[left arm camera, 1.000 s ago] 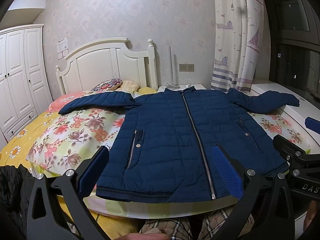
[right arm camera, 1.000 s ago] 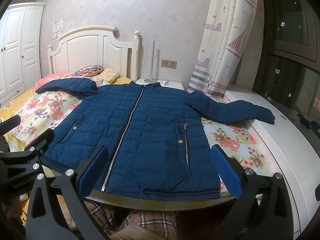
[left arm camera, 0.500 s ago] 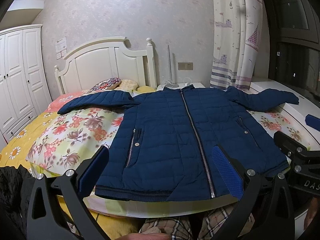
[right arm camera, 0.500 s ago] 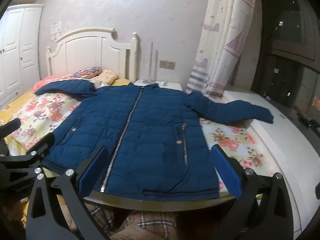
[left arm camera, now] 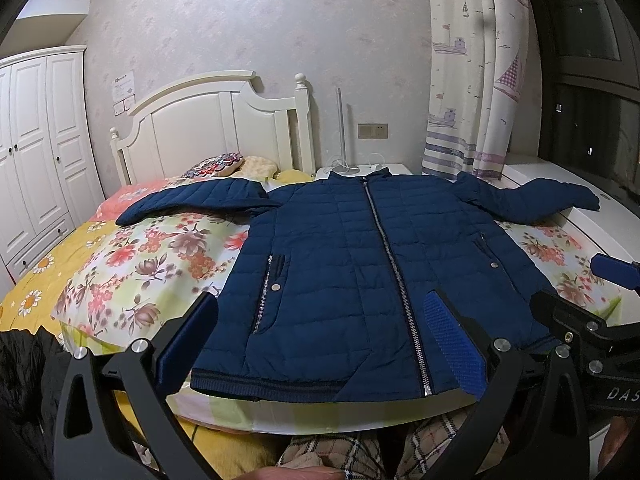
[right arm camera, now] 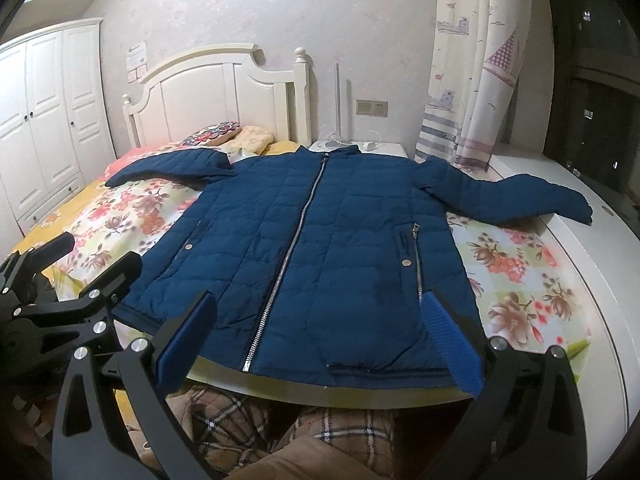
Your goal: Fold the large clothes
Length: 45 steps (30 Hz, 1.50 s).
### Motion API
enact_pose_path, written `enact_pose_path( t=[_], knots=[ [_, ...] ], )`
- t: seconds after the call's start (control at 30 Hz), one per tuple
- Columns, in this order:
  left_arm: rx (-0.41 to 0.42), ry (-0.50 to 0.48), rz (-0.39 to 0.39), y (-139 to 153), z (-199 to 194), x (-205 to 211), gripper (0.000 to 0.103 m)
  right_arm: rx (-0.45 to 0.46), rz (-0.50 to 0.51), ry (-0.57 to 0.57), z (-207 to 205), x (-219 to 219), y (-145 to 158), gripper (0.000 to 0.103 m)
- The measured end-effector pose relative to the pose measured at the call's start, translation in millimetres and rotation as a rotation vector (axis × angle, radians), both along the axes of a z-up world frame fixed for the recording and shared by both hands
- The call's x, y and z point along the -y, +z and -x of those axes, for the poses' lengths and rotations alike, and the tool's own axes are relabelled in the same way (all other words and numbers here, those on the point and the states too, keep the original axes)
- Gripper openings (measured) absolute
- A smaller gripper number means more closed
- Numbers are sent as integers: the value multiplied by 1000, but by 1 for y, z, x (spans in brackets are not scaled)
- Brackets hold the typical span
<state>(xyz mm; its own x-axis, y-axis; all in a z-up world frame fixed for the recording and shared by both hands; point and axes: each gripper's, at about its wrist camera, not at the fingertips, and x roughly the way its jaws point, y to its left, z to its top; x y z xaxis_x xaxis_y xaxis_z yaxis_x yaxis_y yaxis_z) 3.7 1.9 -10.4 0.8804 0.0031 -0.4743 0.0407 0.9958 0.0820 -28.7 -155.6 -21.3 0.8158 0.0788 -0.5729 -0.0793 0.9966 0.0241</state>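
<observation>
Folding not yet begun, by the look of it — the jacket (left arm camera: 372, 272) lies flat and face up on the bed (left arm camera: 132, 256), zipped shut, hem at the near edge, collar toward the nightstand (right arm camera: 360, 147), both sleeves spread straight out to the sides. The left sleeve (left arm camera: 192, 204) rests on the flowered bedding; the right sleeve (right arm camera: 516, 196) reaches off the bedding onto the white ledge (right arm camera: 592, 248) by the window. No crease or fold shows anywhere, so every step is left: sleeves in, then body folded. Left gripper (left arm camera: 324, 344) hangs just short of the hem with fingers wide apart, holding nothing; right gripper (right arm camera: 320, 344) the same — fingers wide, empty, near the hem on the zipper's other side. Each shows in the other's view, close alongside. Around: headboard (left arm camera: 208, 128) and pillows (left arm camera: 224, 162) behind the collar, curtain (right arm camera: 472, 80) to the right, wardrobe (left arm camera: 36, 152) far left, a dark garment (left arm camera: 24, 364) heaped at the bed's near left corner. Nothing lies on the jacket. The pillows crowd the collar end, and my guess is the padded fabric will spring back rather than hold a crease.
</observation>
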Motion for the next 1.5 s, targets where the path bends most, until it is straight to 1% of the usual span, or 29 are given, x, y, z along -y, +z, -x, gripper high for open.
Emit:
enact_pose_path(
  t=[0.23, 0.77, 0.9, 1.0, 1.1, 1.17, 1.2, 1.23, 1.27, 1.3, 1.33, 1.4, 1.47, 1.5],
  knots=[
    [-1, -1, -2, 1, 0, 0, 99, -12, -10, 8, 0, 2, 0, 101],
    [-6, 2, -1, -1, -1, 0, 99, -8, 11, -6, -1, 1, -2, 101],
    [-21, -2, -5, -8, -7, -1, 99, -12, 18, -14, -5, 4, -7, 101],
    [-51, -11, -4, -15, -24, 0, 99, -16, 31, -23, -16, 7, -13, 101],
    [-113, -40, 39, -18, -64, 1, 99, 29, 39, -46, -36, 19, -16, 101],
    [-176, -54, 60, -21, -107, 4, 99, 44, 46, -71, -58, 36, -19, 101],
    [-199, -48, 60, -23, -129, 6, 99, 35, 48, -108, -78, 53, -21, 101],
    [-223, -33, 43, -26, -159, 8, 99, 23, 46, -138, -91, 66, -22, 101],
    [-236, -24, 20, -29, -182, 12, 99, -10, 35, -193, -113, 89, -25, 101],
    [-246, -14, -3, -32, -201, 14, 99, -42, 14, -243, -131, 111, -27, 101],
    [-268, -8, -36, -38, -231, 18, 99, -59, -6, -284, -142, 129, -29, 101],
    [-309, 1, -67, -51, -274, 21, 99, -82, -69, -390, -169, 179, -34, 101],
    [-354, 13, -70, -68, -311, 19, 99, -117, -139, -467, -191, 221, -43, 101],
    [-373, 17, -70, -75, -325, 19, 99, -149, -197, -506, -204, 248, -51, 101]
  ],
)
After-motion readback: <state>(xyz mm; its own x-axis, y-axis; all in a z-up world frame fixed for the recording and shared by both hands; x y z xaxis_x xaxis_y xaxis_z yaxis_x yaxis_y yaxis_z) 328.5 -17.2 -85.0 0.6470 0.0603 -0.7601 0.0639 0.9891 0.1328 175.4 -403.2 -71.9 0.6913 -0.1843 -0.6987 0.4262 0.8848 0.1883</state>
